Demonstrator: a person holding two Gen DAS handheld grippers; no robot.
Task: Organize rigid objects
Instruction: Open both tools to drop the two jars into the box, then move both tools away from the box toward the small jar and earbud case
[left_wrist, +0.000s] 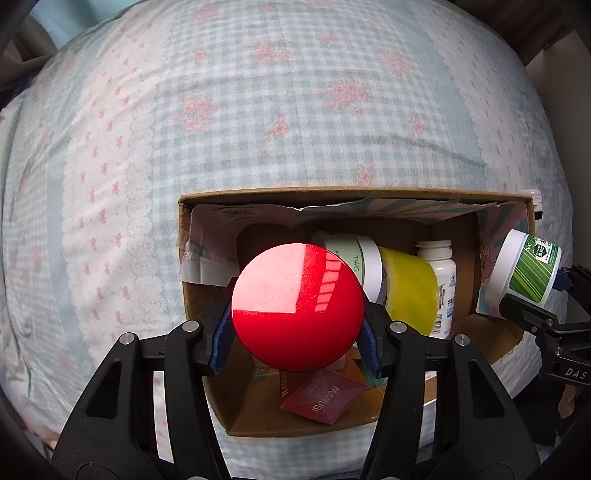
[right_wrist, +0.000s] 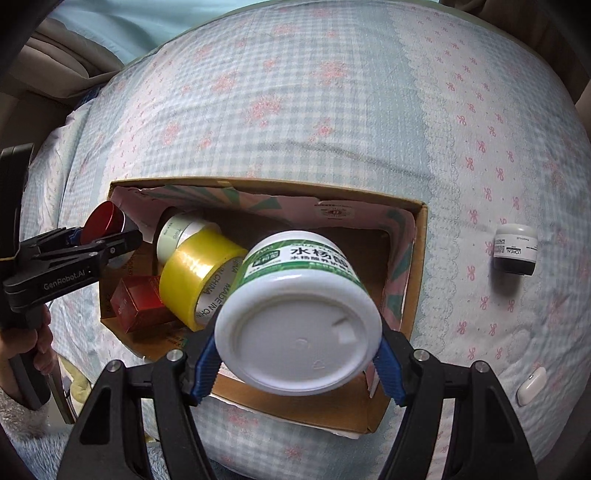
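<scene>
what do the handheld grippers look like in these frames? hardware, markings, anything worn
Both the left gripper and the right gripper are matte black linkage frames with silver pivot bolts and ribbed blue finger pads. White lettering: GenRobot.AI on the left gripper's side, DAS visible on the right's. The hand on the left grip wears a fuzzy pale sleeve. No cables visible.

A shiny round red lid-topped jar (left_wrist: 297, 306) is held over an open brown cardboard box (left_wrist: 332, 192) that sits on a checked blue and pink bed cover. A white plastic tub with a green label (right_wrist: 299, 310) is held tipped over the same box, its flat white bottom facing up. Inside the box lie a yellow roll of tape (right_wrist: 201, 278), a small red carton (right_wrist: 136, 301), a white tub on its side (left_wrist: 364, 260) and a white pill bottle (left_wrist: 439, 280). A small white and black jar (right_wrist: 515, 249) stands on the cover, well apart from the box.
</scene>
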